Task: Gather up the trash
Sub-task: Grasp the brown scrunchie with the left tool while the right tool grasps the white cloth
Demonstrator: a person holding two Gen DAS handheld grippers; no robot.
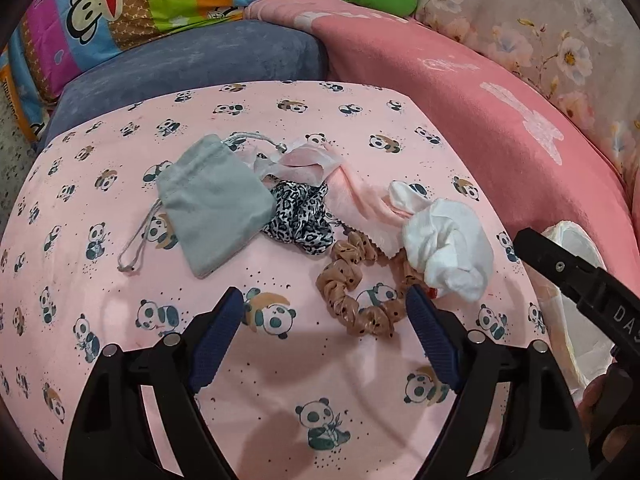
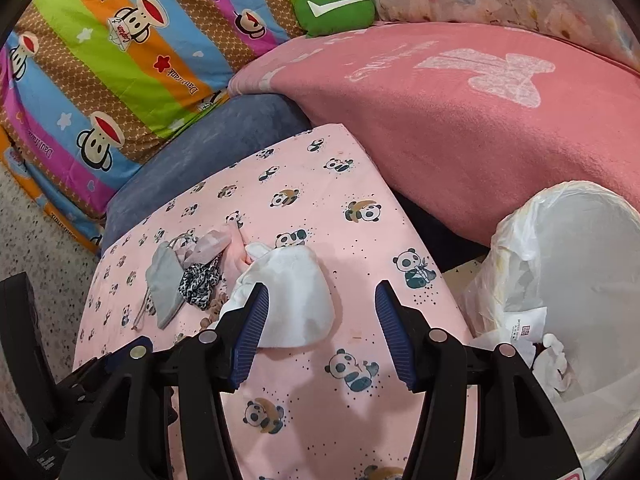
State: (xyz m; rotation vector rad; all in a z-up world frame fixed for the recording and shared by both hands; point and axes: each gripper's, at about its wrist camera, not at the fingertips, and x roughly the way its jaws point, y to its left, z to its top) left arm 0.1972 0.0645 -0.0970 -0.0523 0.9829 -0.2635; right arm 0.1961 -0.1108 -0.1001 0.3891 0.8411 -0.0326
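Note:
A crumpled white tissue (image 1: 448, 244) lies on the pink panda cloth (image 1: 120, 208), right of a pile holding a grey drawstring pouch (image 1: 212, 204), a leopard scrunchie (image 1: 300, 216), a tan dotted scrunchie (image 1: 356, 292), a pale pink cloth (image 1: 356, 196) and a pale wrapper (image 1: 304, 164). My left gripper (image 1: 326, 304) is open and empty, just short of the tan scrunchie. My right gripper (image 2: 320, 300) is open and empty; its left finger overlaps the white tissue (image 2: 296, 300). A bin lined with a white bag (image 2: 560, 280) stands to the right, with white scraps inside.
A blue cushion (image 1: 192, 64) and a red-pink blanket (image 2: 460, 120) lie behind the panda cloth. A striped monkey-print quilt (image 2: 120, 72) and a green pillow (image 2: 336, 8) are at the back. Speckled floor (image 2: 40, 248) shows on the left. The right gripper's body (image 1: 580, 280) shows in the left wrist view.

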